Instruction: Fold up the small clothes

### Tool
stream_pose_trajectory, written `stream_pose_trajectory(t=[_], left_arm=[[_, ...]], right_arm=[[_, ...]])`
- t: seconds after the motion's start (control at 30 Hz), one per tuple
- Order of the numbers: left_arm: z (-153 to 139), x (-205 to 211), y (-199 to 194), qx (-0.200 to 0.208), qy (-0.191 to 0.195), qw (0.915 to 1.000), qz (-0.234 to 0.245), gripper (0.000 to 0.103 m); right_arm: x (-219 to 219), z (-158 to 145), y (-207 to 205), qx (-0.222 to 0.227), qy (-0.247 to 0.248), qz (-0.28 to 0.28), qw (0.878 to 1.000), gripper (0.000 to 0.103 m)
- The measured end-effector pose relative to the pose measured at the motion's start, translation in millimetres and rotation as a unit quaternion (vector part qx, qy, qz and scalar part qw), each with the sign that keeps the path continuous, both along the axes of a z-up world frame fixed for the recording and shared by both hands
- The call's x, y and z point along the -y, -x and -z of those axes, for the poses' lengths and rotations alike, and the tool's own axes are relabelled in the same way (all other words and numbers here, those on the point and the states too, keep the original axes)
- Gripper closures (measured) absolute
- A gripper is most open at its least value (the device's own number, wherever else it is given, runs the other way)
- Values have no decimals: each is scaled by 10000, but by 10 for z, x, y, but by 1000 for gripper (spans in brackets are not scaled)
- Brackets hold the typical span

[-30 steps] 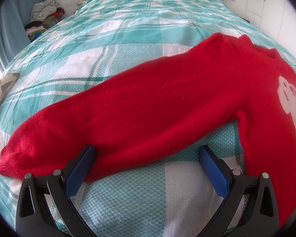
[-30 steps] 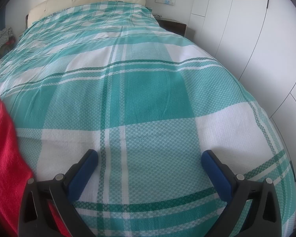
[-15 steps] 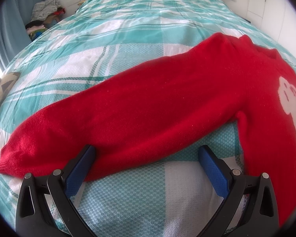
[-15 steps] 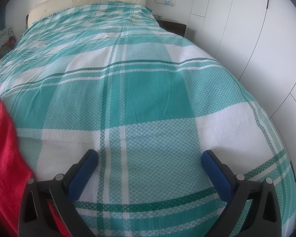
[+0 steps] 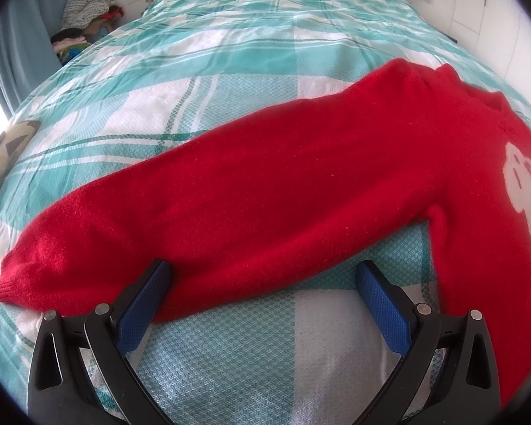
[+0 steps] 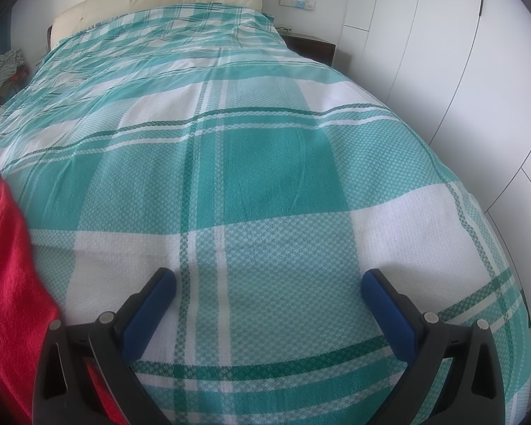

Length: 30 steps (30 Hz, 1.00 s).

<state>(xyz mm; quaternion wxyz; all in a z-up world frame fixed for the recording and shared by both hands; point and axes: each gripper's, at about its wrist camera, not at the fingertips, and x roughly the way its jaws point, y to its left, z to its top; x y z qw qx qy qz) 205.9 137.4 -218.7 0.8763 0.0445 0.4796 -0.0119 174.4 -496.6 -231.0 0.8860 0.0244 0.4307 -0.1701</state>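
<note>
Red sweater (image 5: 301, 191) flat on the bed (image 5: 230, 71), sleeve's long axis running diagonally from the shoulder down to the cuff (image 5: 7, 283) near the bed's left edge. Left gripper (image 5: 262, 294) fingers wide, empty, near edge of the sleeve between them, so nearer arm. Right gripper (image 6: 269, 297) fingers wide over bare cover, sweater at its left
</note>
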Motion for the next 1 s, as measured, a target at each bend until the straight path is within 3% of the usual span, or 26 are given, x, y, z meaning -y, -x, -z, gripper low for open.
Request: stream_pose_trajectory(t=[1.0], left_arm=[[5,-23,16,75,43,9999,70,0]], right_arm=[[-20,-6,4,9,22,-5,10000,0]])
